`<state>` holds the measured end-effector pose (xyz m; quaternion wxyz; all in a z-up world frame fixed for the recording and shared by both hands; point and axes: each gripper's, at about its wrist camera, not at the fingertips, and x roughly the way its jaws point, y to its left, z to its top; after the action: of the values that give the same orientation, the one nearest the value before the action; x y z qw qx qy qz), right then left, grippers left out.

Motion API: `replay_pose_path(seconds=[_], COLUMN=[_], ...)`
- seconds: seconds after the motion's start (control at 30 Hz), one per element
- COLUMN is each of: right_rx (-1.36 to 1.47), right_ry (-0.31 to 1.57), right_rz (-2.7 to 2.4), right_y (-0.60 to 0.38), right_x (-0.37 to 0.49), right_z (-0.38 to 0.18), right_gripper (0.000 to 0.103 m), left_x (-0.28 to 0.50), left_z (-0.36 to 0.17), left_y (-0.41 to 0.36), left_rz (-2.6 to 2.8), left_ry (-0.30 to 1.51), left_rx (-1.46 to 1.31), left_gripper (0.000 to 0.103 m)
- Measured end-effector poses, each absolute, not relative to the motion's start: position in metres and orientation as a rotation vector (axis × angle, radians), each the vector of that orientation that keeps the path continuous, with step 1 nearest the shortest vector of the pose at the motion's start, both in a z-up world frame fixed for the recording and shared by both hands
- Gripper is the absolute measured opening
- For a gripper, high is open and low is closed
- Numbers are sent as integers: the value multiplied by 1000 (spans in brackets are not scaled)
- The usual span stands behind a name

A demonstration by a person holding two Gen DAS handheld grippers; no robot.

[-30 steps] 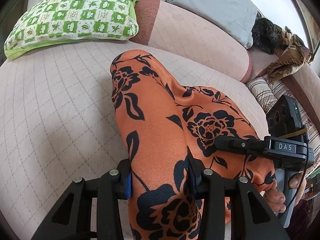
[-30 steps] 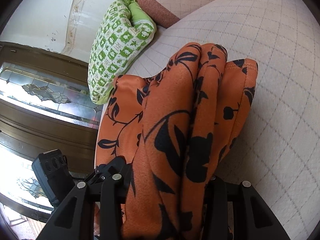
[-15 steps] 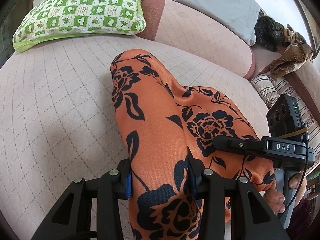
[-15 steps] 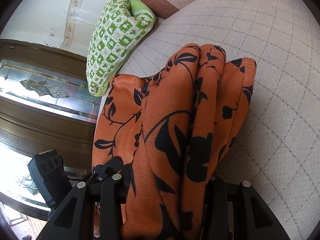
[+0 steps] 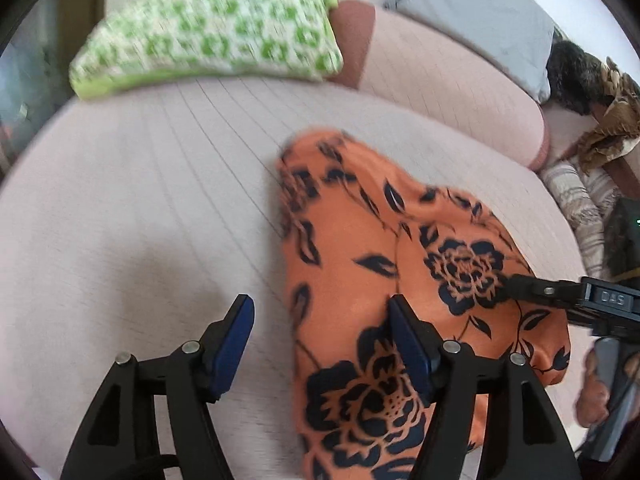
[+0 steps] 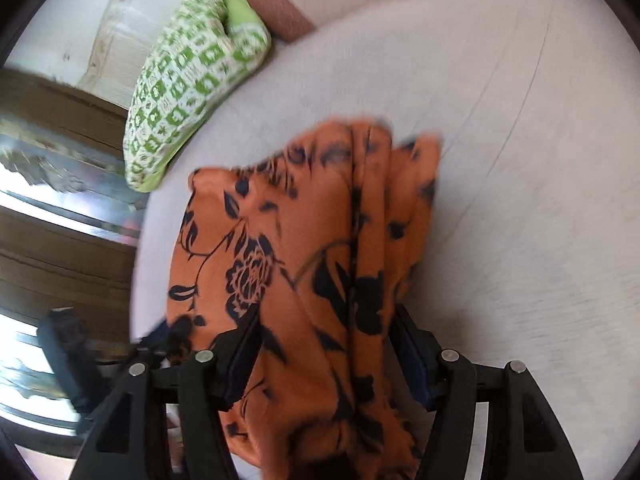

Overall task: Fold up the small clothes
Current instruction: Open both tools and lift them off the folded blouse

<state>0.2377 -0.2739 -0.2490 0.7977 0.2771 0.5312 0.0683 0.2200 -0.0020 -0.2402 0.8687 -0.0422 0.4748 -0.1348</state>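
Note:
An orange garment with a black flower print (image 5: 380, 272) lies bunched on a pale quilted sofa seat (image 5: 140, 208). My left gripper (image 5: 320, 332) is open at the garment's left edge; its right finger rests over the cloth and its left finger is over bare seat. In the right wrist view the same garment (image 6: 320, 248) runs in folds between the fingers of my right gripper (image 6: 324, 344), whose jaws stand apart around the cloth. The right gripper also shows at the right of the left wrist view (image 5: 560, 296). Both views are blurred.
A green and white checked pillow (image 5: 208, 40) lies at the back left of the seat, also in the right wrist view (image 6: 192, 84). A grey cushion (image 5: 480, 12) and brown patterned cloth (image 5: 608, 128) sit on the backrest. Wood and glass doors (image 6: 52, 208) stand left.
My left gripper has let go of the garment, opened wide and shifted left. My right gripper's jaws have widened around the cloth. The garment has settled lower on the seat.

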Motion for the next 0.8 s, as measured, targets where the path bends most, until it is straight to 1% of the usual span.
replay_pose_path(seconds=[0.07,0.13,0.17,0.2,0.27,0.33,0.43,0.53,0.63,0.67,0.73,0.8], right_rx=[490,392,347,307,239,234,236,380,509,523,524,501], right_ry=[1058,975,944,923,912,958,1065,1040,944,907,839,770], right_rz=[91,82,86,92,111,102,32,8,12,5,13,20], right_y=[-266,-251,-242,-234,-215,-209,-221,-244,-261,-264,-263,-260], right_x=[230,222,218,216,211,211,211,201,172,159,138,119], right_z=[-226,-208,-201,-196,-194,-206,-245,-236,-217,-209,-194,-175], right_gripper=[66,65,58,48,42,42,43,41,47,52,52,52], left_x=[216,212,211,209,207,203,196,176,150,140,125,111], left_z=[-233,-232,-236,-242,-252,-263,-255,-242,-217,-205,-181,-158], left_y=[-1,-1,-2,-5,-11,-11,-5,2,3,3,-1,-5], left_rz=[-232,-170,-138,-114,-80,-49,-69,-49,-62,-57,-40,-25], left_ry=[950,944,956,968,979,973,970,955,905,867,804,753], left_rx=[-47,-2,20,42,98,156,94,67,58,79,126,152], left_gripper=[70,70,70,70,72,74,74,74,74,74,74,78])
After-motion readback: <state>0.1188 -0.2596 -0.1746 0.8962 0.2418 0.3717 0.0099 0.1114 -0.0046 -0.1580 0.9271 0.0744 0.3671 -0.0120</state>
